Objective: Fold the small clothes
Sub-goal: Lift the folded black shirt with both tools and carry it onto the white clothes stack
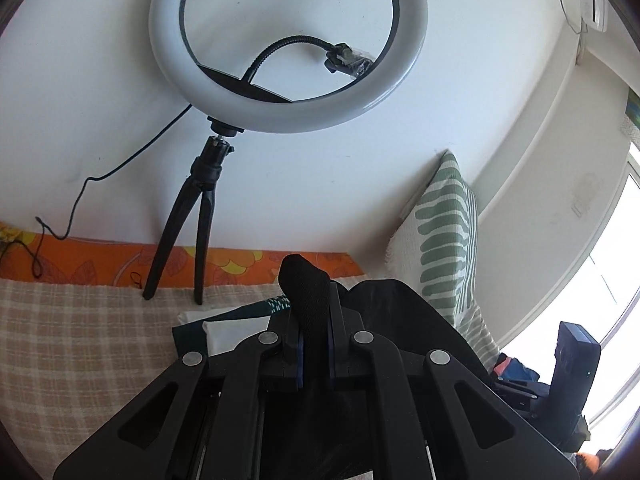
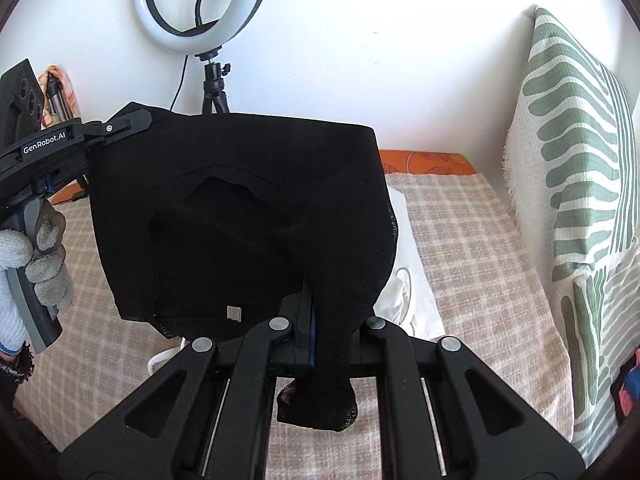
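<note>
A small black mesh garment (image 2: 248, 208) hangs in the air above the checked bed cover (image 2: 472, 240), stretched between both grippers. My right gripper (image 2: 320, 316) is shut on its right corner, and a tail of fabric hangs below the jaws. My left gripper (image 2: 132, 122) is shut on the garment's top left corner. In the left wrist view the left gripper (image 1: 314, 316) pinches a tuft of the black garment (image 1: 306, 280), which drapes to the right. A gloved hand (image 2: 36, 256) holds the left gripper's handle.
A ring light on a black tripod (image 1: 200, 216) stands at the wall. A green-and-white patterned pillow (image 2: 576, 160) leans at the right. White folded clothes (image 2: 412, 280) lie under the garment, and a dark green item (image 1: 256, 308) lies on the bed.
</note>
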